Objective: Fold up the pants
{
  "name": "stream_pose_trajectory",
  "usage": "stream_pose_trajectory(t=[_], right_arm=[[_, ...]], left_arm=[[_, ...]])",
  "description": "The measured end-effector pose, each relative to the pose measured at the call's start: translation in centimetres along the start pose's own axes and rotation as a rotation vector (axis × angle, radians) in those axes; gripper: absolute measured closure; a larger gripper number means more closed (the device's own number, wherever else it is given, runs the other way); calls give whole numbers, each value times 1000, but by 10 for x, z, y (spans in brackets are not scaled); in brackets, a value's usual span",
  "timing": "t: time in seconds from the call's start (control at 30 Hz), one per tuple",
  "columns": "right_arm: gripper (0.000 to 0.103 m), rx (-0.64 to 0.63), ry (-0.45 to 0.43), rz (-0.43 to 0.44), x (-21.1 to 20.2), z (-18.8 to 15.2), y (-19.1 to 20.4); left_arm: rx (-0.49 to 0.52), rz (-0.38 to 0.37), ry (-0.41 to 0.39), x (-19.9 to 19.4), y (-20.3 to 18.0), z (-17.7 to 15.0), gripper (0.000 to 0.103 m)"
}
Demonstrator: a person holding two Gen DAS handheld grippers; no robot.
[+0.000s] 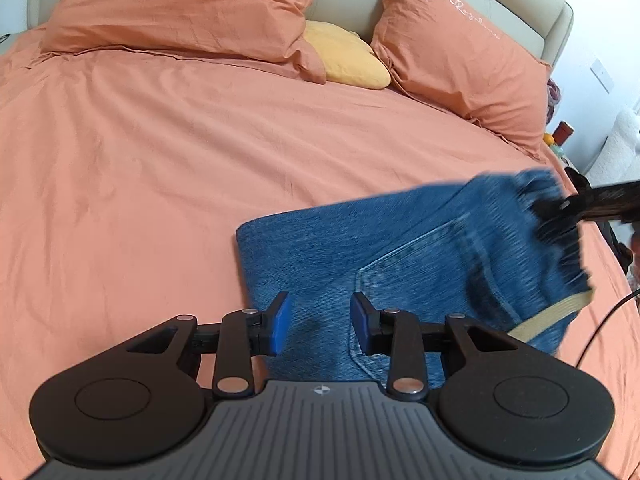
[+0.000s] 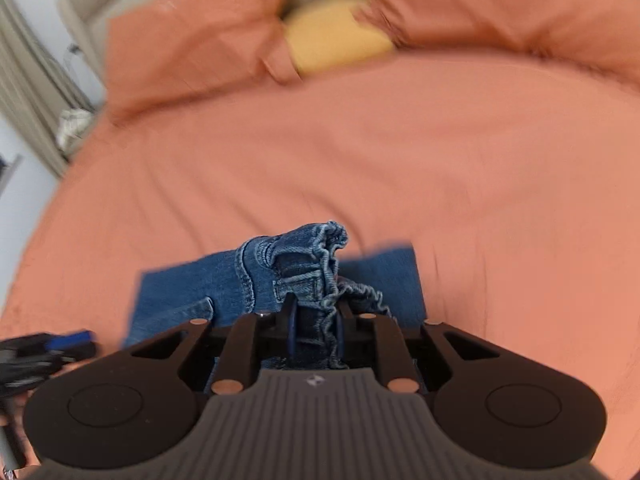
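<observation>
Your bed (image 1: 160, 160) fills both views under an orange sheet, with two orange pillows (image 1: 180, 4) against the headboard at 12 o'clock and a small yellow cushion (image 1: 348, 56) wedged between them. The jeans (image 1: 360, 248) lie folded on the sheet toward 5 o'clock in the left view, back pocket up, one end lifted off the bed at 3 o'clock. Your right claw (image 2: 316, 332) is clamped on that lifted end: its pads press a bunched, gathered fold of denim between them, with the rest of the jeans spread flat beneath. Your left claw (image 1: 320, 324) hangs over the near edge of the jeans with its blue pads part-way apart and nothing pinched between them.
</observation>
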State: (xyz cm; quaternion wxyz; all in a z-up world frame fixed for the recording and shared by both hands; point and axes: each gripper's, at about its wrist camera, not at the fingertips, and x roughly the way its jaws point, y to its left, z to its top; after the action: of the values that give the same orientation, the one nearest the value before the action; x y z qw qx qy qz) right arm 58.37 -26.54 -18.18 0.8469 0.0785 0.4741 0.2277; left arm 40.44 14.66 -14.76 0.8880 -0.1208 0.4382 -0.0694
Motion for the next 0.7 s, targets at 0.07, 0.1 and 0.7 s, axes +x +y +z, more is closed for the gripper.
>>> stream_pose_trajectory(t=[0.07, 0.1, 0.7], right_arm=[[90, -17, -4, -21, -4, 8, 1], [90, -4, 15, -47, 2, 8, -3], [83, -96, -75, -118, 0, -24, 5]], left_arm=[[-14, -7, -2, 3, 0, 3, 64], [-16, -7, -5, 4, -1, 4, 65], [140, 109, -23, 44, -25, 35, 69]])
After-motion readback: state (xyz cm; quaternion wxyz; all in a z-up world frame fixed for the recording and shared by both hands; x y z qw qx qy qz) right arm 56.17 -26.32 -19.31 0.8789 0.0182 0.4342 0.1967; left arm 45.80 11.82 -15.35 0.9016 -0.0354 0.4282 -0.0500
